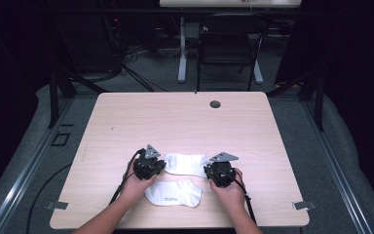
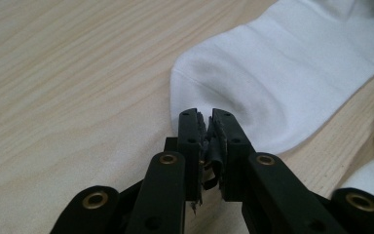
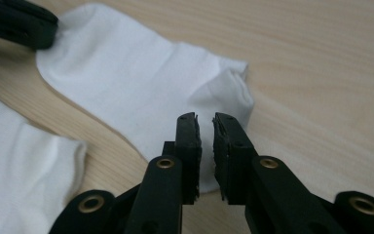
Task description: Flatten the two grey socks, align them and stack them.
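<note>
Two white socks lay unpaired near the surface's near edge; the left claw (image 2: 208, 122) and right claw (image 3: 205, 124), nearly pressed together and pinching nothing, flanked the farther sock (image 1: 185, 163).

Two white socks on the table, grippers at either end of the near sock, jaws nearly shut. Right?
Not quite: the grippers are at the ends of the far sock, not the near sock, as the high view shows. The left gripper and right gripper flank it; the rest holds.

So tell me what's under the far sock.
Under the far sock only the wooden table shows around it. Whatever the cloth itself covers cannot be seen. The near sock lies apart, not beneath it.
</note>
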Available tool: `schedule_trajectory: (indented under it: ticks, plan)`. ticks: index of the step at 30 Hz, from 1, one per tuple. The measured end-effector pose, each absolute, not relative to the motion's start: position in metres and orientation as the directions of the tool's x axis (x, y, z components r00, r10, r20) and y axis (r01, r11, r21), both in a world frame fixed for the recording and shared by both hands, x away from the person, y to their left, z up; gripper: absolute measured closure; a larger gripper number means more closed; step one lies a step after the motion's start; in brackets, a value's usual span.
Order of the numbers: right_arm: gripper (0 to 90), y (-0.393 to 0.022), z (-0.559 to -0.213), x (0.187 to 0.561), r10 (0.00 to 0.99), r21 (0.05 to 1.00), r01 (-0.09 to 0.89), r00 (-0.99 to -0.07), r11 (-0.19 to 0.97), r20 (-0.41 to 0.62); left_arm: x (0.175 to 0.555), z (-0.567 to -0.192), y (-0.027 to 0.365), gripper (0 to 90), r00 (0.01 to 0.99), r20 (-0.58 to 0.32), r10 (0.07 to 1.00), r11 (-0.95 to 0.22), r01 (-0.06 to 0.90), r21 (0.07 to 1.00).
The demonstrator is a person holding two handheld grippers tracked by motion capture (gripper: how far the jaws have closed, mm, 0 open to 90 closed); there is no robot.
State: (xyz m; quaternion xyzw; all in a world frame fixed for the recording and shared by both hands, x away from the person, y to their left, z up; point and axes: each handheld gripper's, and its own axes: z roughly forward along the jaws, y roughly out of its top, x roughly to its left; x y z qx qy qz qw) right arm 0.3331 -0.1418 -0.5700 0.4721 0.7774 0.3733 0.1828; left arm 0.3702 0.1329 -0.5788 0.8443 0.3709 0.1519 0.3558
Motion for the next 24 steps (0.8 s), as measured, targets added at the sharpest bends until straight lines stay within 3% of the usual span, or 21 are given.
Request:
schedule_trajectory:
  ticks: [5,16,24]
  plan:
    - [78.1,-0.141,-0.566,0.339,0.880,0.779,0.571,-0.471,0.260,0.051,0.369,-0.578,0.134,82.7,0.684,0.000,0.729,-0.482,0.513,0.710]
    - [77.9,-0.146,-0.581,0.351,0.886,0.733,0.619,-0.461,0.281,0.050,0.366,-0.578,0.142,81.6,0.681,-0.027,0.732,-0.466,0.529,0.709]
    - [68.3,-0.147,-0.576,0.351,0.888,0.748,0.612,-0.456,0.256,0.069,0.370,-0.568,0.139,66.7,0.670,-0.032,0.742,-0.437,0.518,0.735]
